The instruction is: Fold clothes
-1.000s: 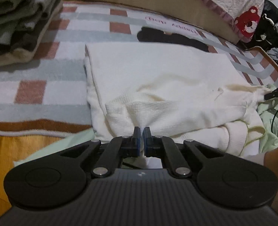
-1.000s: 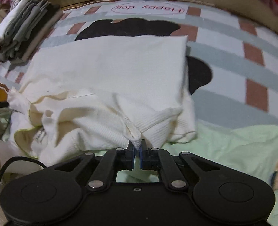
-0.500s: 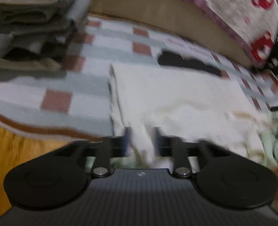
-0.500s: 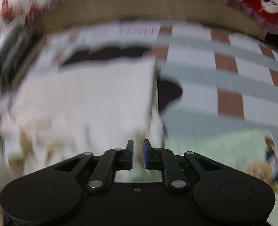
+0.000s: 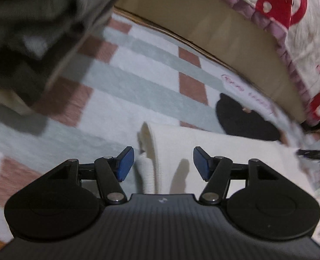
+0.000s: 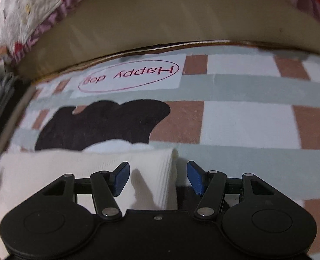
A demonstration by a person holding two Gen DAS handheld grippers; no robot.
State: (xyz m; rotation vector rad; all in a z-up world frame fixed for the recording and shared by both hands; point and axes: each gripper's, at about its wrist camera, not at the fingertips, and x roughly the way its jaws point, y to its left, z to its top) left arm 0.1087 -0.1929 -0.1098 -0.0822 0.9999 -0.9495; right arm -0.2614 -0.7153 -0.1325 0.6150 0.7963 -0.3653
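We see our right gripper with its blue pads spread wide, holding nothing, over the corner of a folded cream garment. It lies on a checked blanket with a "Happy dog" label and a black dog shape.

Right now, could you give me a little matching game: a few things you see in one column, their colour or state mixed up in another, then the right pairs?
Things:
1. left tongs
2. folded garment
3. dog shape on the blanket
4. "Happy dog" lettering

Colour or state:
A. dark, nearly black
B. cream white
C. open, holding nothing
D. red, inside an oval

Pairs: 1-C, 2-B, 3-A, 4-D

The right tongs are open too, poised over the garment's corner.
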